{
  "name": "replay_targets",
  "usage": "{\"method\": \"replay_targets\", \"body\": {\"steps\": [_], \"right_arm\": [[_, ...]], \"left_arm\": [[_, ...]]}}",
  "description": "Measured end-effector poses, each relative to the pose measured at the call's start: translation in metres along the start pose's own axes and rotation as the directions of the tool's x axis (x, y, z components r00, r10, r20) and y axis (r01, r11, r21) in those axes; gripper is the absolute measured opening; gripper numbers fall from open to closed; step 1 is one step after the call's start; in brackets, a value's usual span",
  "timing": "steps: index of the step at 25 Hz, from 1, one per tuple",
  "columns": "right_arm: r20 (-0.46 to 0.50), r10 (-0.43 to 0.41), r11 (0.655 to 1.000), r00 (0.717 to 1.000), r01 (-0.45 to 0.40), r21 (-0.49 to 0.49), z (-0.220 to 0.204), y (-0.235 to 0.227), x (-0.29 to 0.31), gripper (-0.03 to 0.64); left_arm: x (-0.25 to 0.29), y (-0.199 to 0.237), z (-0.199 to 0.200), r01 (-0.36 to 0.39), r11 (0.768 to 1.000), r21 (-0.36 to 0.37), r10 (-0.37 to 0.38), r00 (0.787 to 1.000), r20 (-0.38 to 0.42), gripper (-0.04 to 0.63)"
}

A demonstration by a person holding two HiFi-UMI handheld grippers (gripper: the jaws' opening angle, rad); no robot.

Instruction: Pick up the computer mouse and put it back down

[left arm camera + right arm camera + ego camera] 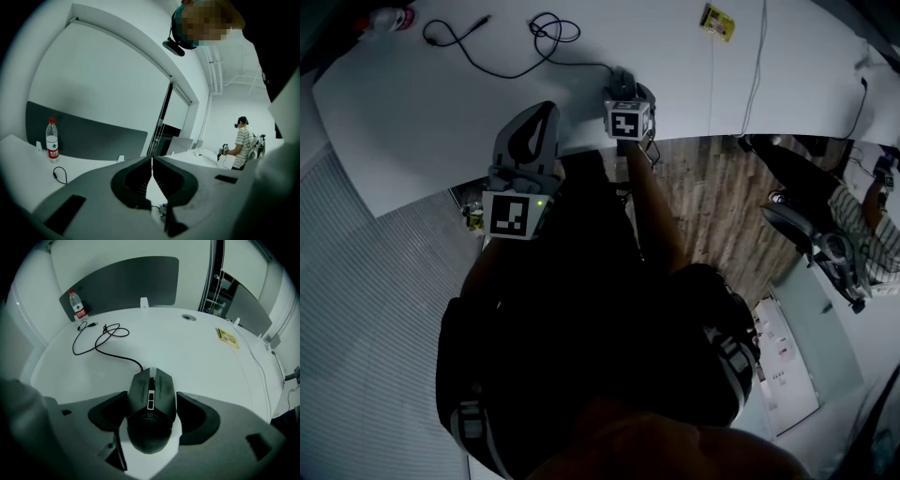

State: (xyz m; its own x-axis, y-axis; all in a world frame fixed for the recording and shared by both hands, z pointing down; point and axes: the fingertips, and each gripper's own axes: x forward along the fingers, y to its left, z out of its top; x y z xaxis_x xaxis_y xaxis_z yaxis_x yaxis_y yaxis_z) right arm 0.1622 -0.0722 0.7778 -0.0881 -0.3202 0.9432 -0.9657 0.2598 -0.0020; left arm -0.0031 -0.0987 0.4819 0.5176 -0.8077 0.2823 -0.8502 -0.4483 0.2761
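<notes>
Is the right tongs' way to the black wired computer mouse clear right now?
Probably yes: the right tongs stand open astride the black wired computer mouse on the white desk, nothing between pads and mouse.

Black wired mouse (151, 408) on white desk (187, 352)

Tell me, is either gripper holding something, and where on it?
Nothing is held. The right gripper has its jaws open on either side of the mouse, which lies on the table; the left gripper is shut on nothing.
</notes>
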Motion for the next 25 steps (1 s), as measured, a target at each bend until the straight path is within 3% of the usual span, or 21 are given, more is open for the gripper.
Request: {"method": "replay_targets", "body": {"steps": [25], "right_arm": [[0.04,-0.009,0.999,0.999,0.007,0.035,0.001,0.008,-0.006,0.293]], "left_arm": [[-0.026,0.012,0.006,-0.021,1.0,-0.003,0.021,0.999,0.027,0.009]]}}
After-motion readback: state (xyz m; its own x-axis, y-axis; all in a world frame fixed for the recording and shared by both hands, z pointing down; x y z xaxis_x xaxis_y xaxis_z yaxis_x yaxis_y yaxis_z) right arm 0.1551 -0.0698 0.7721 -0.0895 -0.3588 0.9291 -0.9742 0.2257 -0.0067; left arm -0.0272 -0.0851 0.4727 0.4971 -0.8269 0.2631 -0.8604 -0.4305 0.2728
